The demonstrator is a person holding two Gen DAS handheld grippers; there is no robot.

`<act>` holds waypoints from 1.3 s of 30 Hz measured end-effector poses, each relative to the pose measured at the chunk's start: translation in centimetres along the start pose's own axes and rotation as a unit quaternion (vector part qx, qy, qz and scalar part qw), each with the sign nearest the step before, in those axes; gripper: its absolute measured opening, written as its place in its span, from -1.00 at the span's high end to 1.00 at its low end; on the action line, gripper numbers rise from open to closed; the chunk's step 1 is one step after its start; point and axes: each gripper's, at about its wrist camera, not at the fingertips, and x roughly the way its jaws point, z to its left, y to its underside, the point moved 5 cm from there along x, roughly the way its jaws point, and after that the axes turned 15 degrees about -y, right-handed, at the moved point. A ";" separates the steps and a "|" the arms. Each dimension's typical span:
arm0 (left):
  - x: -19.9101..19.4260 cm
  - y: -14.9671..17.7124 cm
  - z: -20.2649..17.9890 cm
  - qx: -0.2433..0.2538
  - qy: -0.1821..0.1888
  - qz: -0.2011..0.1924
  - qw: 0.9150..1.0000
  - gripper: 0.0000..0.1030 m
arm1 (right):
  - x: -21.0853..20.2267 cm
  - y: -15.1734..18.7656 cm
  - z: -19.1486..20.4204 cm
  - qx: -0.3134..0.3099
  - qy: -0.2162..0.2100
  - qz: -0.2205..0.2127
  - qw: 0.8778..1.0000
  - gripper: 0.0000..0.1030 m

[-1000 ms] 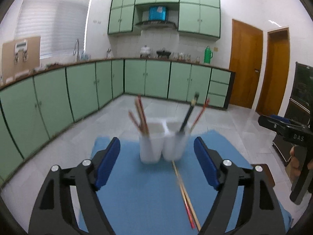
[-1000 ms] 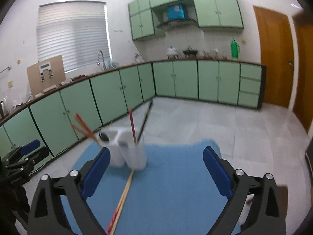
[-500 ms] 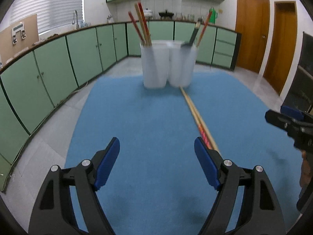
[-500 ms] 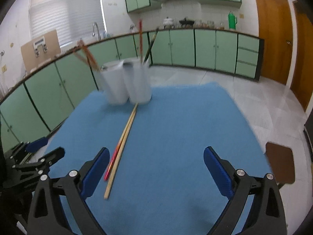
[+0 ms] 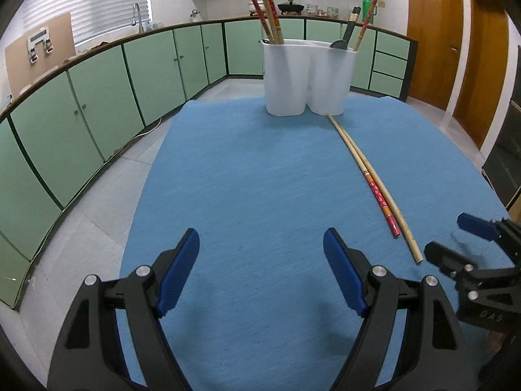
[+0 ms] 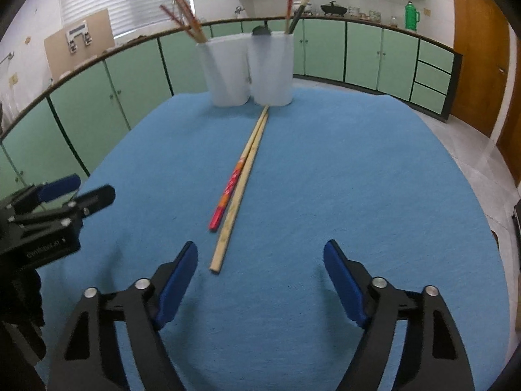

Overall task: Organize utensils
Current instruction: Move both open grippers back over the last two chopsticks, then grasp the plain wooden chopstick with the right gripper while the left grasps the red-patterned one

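White two-compartment holder (image 5: 307,79), chopsticks (image 5: 267,6) left, ladle (image 5: 345,34) right.

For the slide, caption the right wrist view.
Right tool, nothing between its closing jaws, above two chopsticks lying before a white holder on blue cloth.

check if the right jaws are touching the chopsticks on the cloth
Apart: the right wrist view shows blue cloth between the closing right gripper and the chopsticks.

Both wrist views low over blue mat (image 5: 260,179), angled down, sharing white holder (image 6: 250,68).
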 end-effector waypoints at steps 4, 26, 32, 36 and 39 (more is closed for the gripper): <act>0.1 0.0 -0.1 0.000 0.001 0.001 1.000 -0.48 | 0.6 0.3 0.4 -0.002 -0.004 0.014 1.000 -0.21; -0.2 -0.1 -3.8 0.012 0.034 0.011 0.999 -0.48 | -0.4 0.9 -1.1 0.012 -0.016 0.024 0.999 0.87; -0.7 -0.2 -7.4 0.024 0.064 0.010 0.998 -0.48 | -3.0 0.4 -3.5 0.025 0.001 0.000 1.000 0.87; -0.6 -0.2 -9.8 0.027 0.076 0.017 0.997 -0.33 | -3.8 0.3 -5.2 0.040 0.011 -0.008 0.999 0.87; -0.4 -0.1 -11.4 0.035 0.078 0.022 0.996 -0.20 | -4.2 0.2 -6.1 0.048 0.012 -0.012 0.999 0.87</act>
